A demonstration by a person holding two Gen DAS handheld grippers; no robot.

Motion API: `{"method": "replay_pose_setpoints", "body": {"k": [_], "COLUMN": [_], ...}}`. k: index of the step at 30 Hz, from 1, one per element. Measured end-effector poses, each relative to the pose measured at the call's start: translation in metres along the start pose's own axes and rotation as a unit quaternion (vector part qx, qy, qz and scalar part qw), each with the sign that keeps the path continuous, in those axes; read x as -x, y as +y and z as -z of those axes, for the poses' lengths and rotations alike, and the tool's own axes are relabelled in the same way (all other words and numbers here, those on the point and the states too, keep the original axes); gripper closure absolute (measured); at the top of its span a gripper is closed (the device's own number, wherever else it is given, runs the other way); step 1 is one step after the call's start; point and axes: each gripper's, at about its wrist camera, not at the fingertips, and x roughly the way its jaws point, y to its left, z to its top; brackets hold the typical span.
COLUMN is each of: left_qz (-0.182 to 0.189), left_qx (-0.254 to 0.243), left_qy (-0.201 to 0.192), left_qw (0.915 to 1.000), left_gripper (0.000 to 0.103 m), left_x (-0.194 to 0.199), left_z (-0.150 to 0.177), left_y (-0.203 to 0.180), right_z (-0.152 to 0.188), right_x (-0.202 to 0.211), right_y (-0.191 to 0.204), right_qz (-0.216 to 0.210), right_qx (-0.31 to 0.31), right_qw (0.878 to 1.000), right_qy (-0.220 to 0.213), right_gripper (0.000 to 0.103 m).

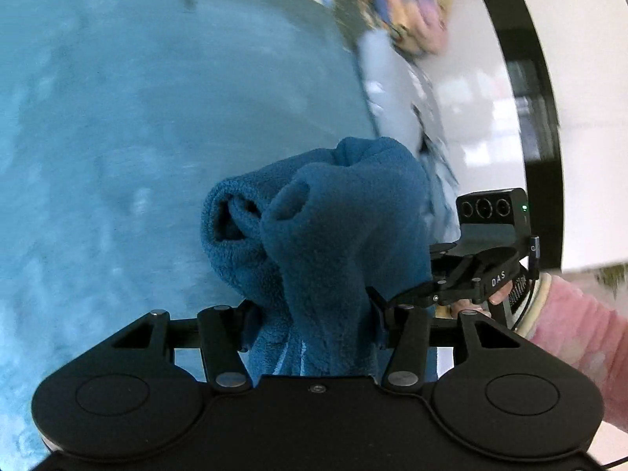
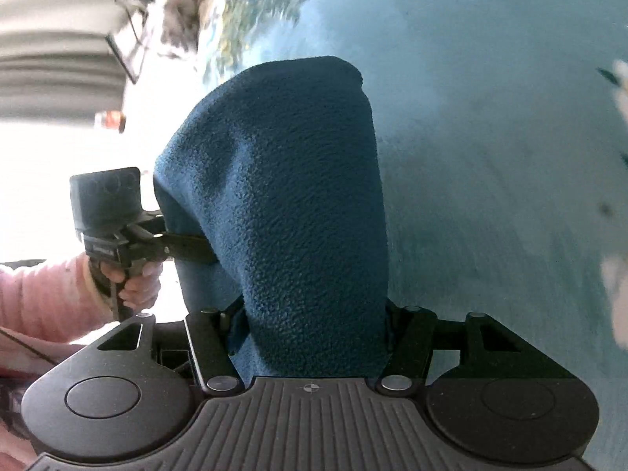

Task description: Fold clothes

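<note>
The fleece [image 1: 333,216] is a dark blue, thick-piled garment, and it looks soft and limp: it bunches into fat rolls and will sag wherever it is not held. It should be light and not slippery, since the pile gives the pads plenty to bite on. It is not fragile, so a firm pinch does no harm. The best hold is likely a hem or corner, gathered thick enough that it cannot slide out when the cloth is spread.

The left gripper [image 1: 310,325] is clamped on a thick wad of the fleece, which fills the gap between its fingers and bulges up and forward in two rolled lobes. The right gripper [image 2: 314,325] is likewise clamped on the fleece [image 2: 282,196], which rises from between its fingers as a tall, smooth hump. Each wrist view shows the other gripper just beside the cloth, gripping the same bundle from the far side, with a hand in a pink sleeve [image 1: 581,337] on its handle.

The fleece is held above a pale blue surface [image 1: 117,137], which looks like a bedspread. Near the bed's far edge lies a patterned cloth [image 1: 404,8], too blurred to make out.
</note>
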Motion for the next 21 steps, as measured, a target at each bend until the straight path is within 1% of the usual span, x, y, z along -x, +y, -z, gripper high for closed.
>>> {"method": "replay_pose_setpoints", "body": {"k": [3,7,11,13,14,18,20,21], "left_qz": [-0.005,-0.003,-0.002,-0.005,-0.008,-0.034,-0.041,-0.040], "left_qx": [0.016,0.027,0.017,0.012,0.006,-0.036,-0.055,-0.063], "left_qy": [-0.001,0.007,0.036,0.058,0.068,0.099,0.106,0.105], "left_qw": [0.9999,0.9996,0.9992,0.9982,0.9976,0.9938,0.9920,0.9917], "left_gripper": [0.053,0.051,0.049,0.047,0.046,0.042,0.041,0.038], "left_x": [-0.001,-0.010,-0.010,-0.011,-0.010,0.002,0.013,0.020], "left_z": [0.001,-0.002,-0.009,-0.014,-0.016,-0.024,-0.028,-0.032], "left_y": [0.012,0.018,0.021,0.020,0.018,0.001,-0.008,-0.013], "right_z": [-0.012,-0.021,-0.020,-0.019,-0.018,-0.009,0.003,0.010], "right_x": [-0.012,-0.017,-0.016,-0.012,-0.008,0.012,0.027,0.036], "right_y": [-0.003,-0.014,-0.020,-0.019,-0.018,-0.005,0.006,0.012], "right_qz": [-0.001,-0.008,-0.016,-0.010,-0.004,0.024,0.040,0.047], "right_qx": [0.008,0.001,-0.010,-0.019,-0.023,-0.032,-0.037,-0.039], "right_qw": [1.000,1.000,1.000,1.000,1.000,0.999,0.996,0.994], "right_qy": [0.019,0.023,0.013,0.005,0.000,-0.032,-0.070,-0.093], "right_gripper": [0.041,0.037,0.035,0.026,0.022,0.019,0.016,0.016]}}
